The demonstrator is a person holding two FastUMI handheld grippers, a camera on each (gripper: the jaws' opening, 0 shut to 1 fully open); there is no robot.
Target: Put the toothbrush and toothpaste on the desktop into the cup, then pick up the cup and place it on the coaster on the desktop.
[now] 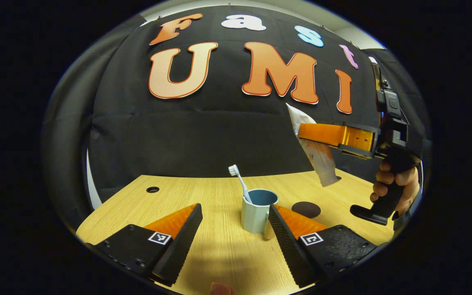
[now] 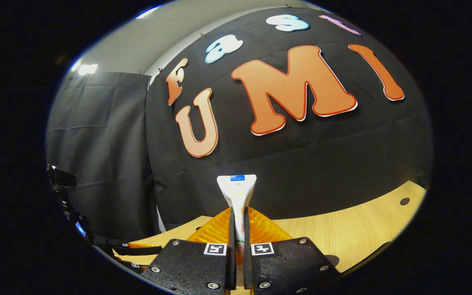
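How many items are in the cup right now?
1. The toothbrush stands in the cup, bristles up. The toothpaste hangs in the air, clamped in the right gripper, up and to the right of the cup. Its inside is partly hidden.

A light wood-grain desktop (image 1: 219,254) fills the lower half of the left gripper view, its curved far edge meeting a black cloth backdrop (image 1: 203,139) that hangs behind it. A small round dark hole (image 1: 153,189) is set in the desktop surface at about nine o'clock. In the right gripper view a second such hole (image 2: 404,201) sits at three o'clock, a pale grey wall (image 2: 166,32) rises at eleven o'clock, and a bright ceiling light (image 2: 87,69) glows at ten o'clock.
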